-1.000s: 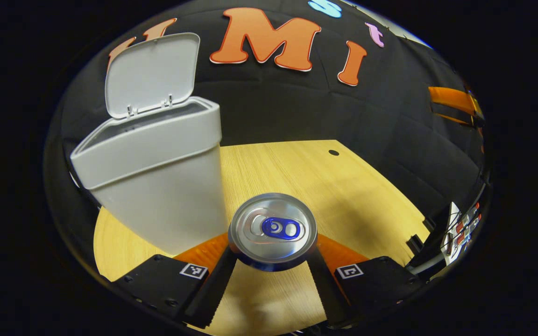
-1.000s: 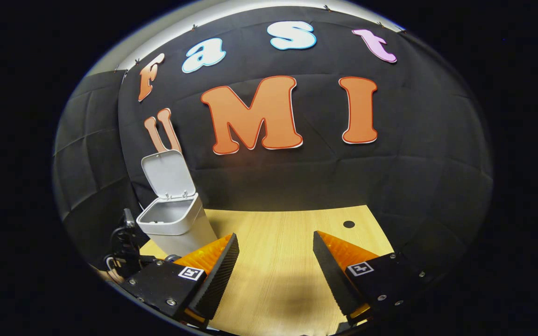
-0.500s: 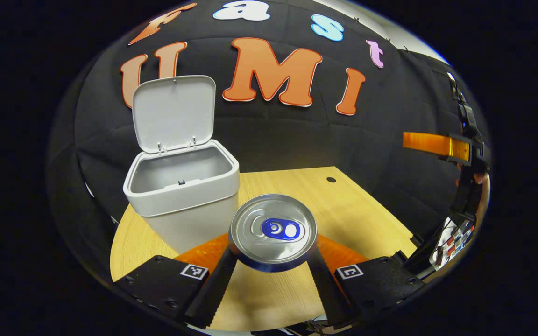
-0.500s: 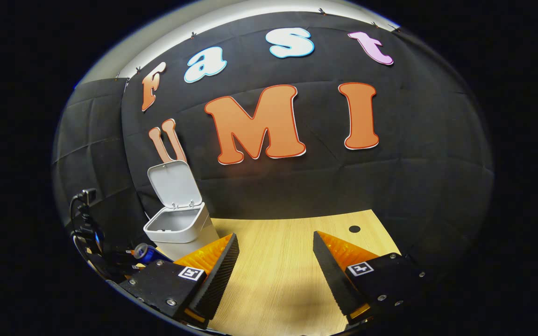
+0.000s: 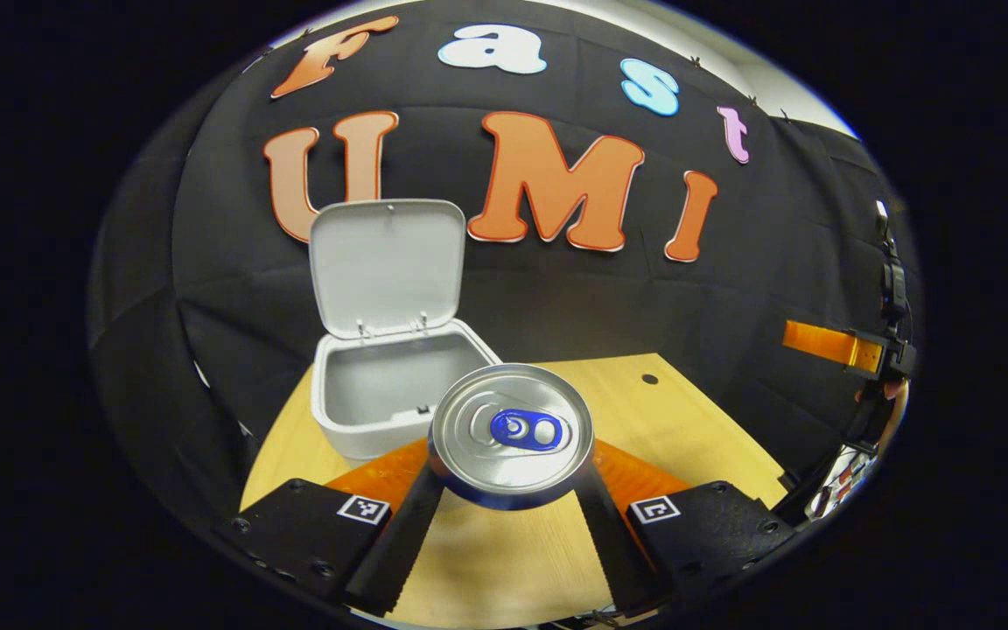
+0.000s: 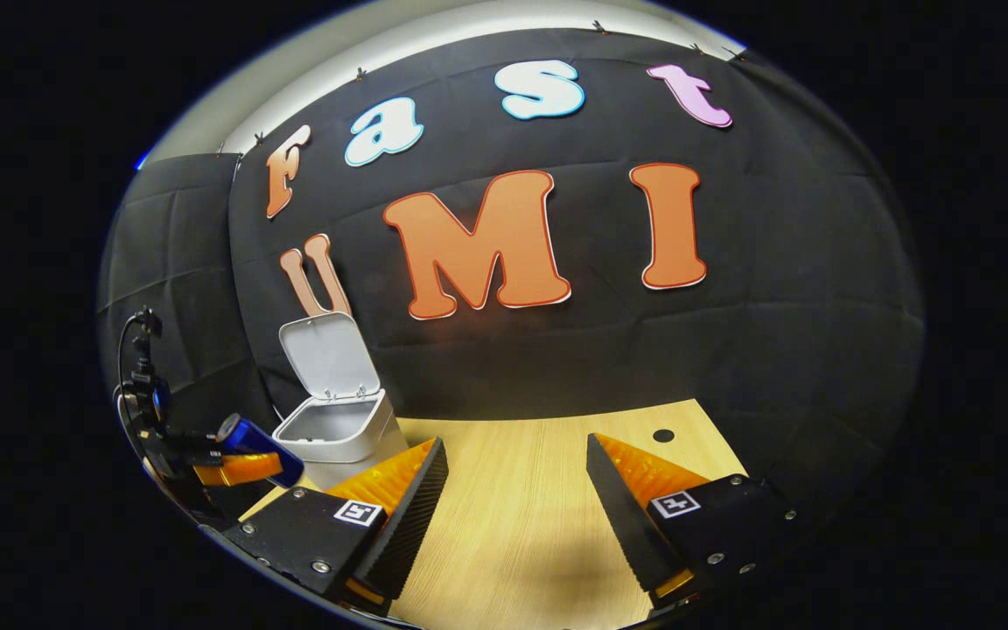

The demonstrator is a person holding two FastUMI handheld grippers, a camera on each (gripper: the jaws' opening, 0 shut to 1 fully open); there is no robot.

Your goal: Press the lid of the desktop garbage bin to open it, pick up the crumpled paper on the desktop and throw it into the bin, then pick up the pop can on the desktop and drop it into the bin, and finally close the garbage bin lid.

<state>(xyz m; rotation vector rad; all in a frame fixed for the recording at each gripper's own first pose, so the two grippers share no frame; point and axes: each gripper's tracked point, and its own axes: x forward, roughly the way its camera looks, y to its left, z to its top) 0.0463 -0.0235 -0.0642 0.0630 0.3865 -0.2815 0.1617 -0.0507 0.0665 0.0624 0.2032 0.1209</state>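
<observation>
With the left gripper (image 5: 508, 507) pinching the pop can (image 5: 511, 435) on both sides, just short of the open garbage bin (image 5: 399, 394), carry it over the mouth, clear of the raised lid (image 5: 386, 267), before releasing. Right gripper (image 6: 517, 490) is spread, holding nothing; its view shows the can (image 6: 252, 446) tilted, well off the wooden desktop (image 6: 521, 525)

We read no text on can (image 5: 511, 433), bin (image 5: 381, 394); gripper tags (image 5: 363, 508) bear only square code marks.
</observation>
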